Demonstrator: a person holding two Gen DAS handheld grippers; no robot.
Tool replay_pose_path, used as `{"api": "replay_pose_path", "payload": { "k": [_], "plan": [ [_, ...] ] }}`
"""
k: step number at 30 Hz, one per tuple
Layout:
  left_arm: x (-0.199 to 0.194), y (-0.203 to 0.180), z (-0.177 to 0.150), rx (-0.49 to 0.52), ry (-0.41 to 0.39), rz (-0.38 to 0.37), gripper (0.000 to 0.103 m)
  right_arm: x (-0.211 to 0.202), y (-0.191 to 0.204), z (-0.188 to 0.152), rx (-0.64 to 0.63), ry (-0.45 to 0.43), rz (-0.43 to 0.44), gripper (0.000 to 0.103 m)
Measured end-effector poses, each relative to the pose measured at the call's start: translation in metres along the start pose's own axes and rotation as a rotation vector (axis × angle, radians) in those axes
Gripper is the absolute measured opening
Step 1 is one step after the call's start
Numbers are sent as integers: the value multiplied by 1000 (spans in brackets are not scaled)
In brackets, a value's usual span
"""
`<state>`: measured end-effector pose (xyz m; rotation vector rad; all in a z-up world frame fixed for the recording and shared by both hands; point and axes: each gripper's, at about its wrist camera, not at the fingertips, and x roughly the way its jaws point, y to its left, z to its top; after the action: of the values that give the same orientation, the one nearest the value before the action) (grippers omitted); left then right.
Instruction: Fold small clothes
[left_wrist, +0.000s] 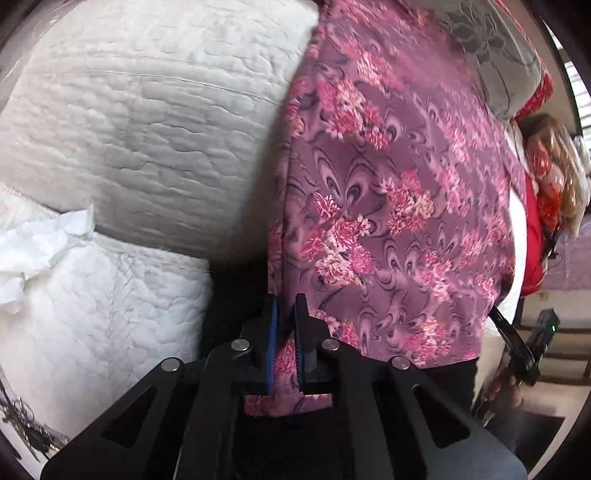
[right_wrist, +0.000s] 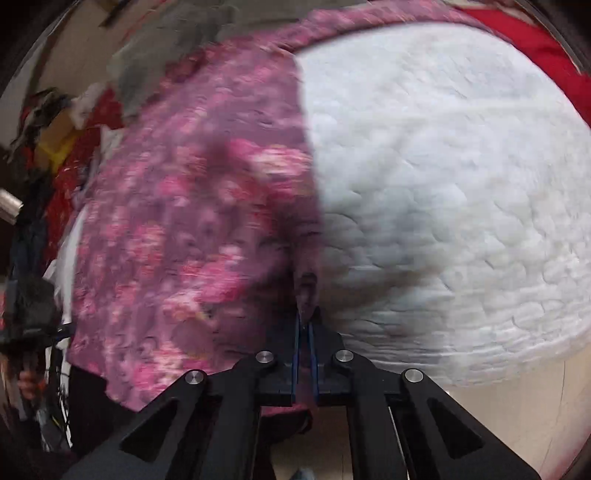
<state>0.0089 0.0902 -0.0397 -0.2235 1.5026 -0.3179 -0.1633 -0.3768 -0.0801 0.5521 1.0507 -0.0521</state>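
- Purple floral garment (left_wrist: 388, 192) lay spread over the white quilted bedding (left_wrist: 147, 122), one long edge running up the bed; rest of it draped toward the bed's near side.
- Left gripper (left_wrist: 285, 332): jaws narrow, a strip of the floral cloth pinched between the blue pads at the garment's left edge near the hem corner. Cloth showed both above and below the fingers, so I'd call that a real hold.
- Right gripper (right_wrist: 303, 328): jaws nearly closed, a thin fold of the same garment (right_wrist: 192, 221) caught at the tips, right on the edge where it met the white bedding (right_wrist: 443, 184). View was blurred, so the grip depth was hard to judge.
- Both claws sat on opposite side edges of the one piece, cloth between them.
- Handling, my guess: light, thin, soft fabric w/ no stiffness; it'd sag and ripple btwn the two holds, prob. a bit slick. Not fragile, but a shallow pinch could slip out.
- Best holds: corners or hemmed edges, where the doubled cloth gives the pads more to bite; keep it taut btwn grippers so the fold line falls straight.
- Crumpled white tissue-like stuff (left_wrist: 40, 243) sat on the bedding off to the left, well apart from the garment.
- Red fabric (right_wrist: 535, 44) lay past the bed's far corner, out of the way.
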Motion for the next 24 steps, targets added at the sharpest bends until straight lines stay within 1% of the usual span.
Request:
{"api": "replay_pose_path", "payload": {
  "k": [2, 3, 4, 5, 6, 9, 10, 11, 12, 13, 14, 15, 16, 18, 20, 22, 23, 24],
  "plan": [
    [-11, 4, -1, -3, -19, 10, 5, -25, 3, 2, 1, -70, 65, 3],
    [-14, 6, -1, -4, -23, 26, 5, -41, 0, 3, 24, -111, 87, 3],
    [-14, 9, -1, -10, -19, 53, 5, -49, -4, 5, 37, -129, 89, 3],
    [-15, 13, 0, -19, -12, 69, 5, -54, -10, 6, 51, -132, 81, 3],
    [-17, 17, 0, -33, -11, 82, 5, -53, -16, 6, 59, -115, 67, 3],
    [-29, 18, 3, -18, -46, 98, 5, -39, -26, 8, 60, -16, -40, 4],
    [-38, 10, 10, 9, -73, 107, 5, -40, -27, 12, 61, -22, -50, 7],
    [-43, 1, 18, 38, -97, 113, 7, -45, -27, 19, 61, -50, -48, 10],
    [-46, -7, 27, 61, -114, 112, 11, -54, -24, 32, 61, -105, -30, 10],
    [-51, -20, 40, 91, -137, 103, 15, -58, -19, 42, 59, -140, -2, 11],
    [-51, -29, 52, 113, -155, 98, 27, -61, -12, 58, 54, -179, 31, 11],
    [-51, -41, 65, 132, -175, 100, 41, -58, -5, 72, 46, -200, 45, 16],
    [-48, -54, 79, 152, -200, 108, 45, -53, 3, 89, 32, -220, 44, 27],
    [-36, -81, 109, 188, -233, 121, 47, -31, 18, 122, 5, -231, 14, 39],
    [-20, -102, 134, 201, -238, 117, 47, -7, 29, 147, 4, -226, -3, 39],
    [-2, -122, 153, 202, -242, 99, 47, 16, 36, 167, 2, -227, 27, 33],
    [7, -129, 161, 204, -244, 106, 47, 25, 37, 175, -2, -220, 12, 34],
    [15, -133, 167, 204, -240, 118, 47, 41, 38, 183, -7, -186, -26, 34]
  ]
}}
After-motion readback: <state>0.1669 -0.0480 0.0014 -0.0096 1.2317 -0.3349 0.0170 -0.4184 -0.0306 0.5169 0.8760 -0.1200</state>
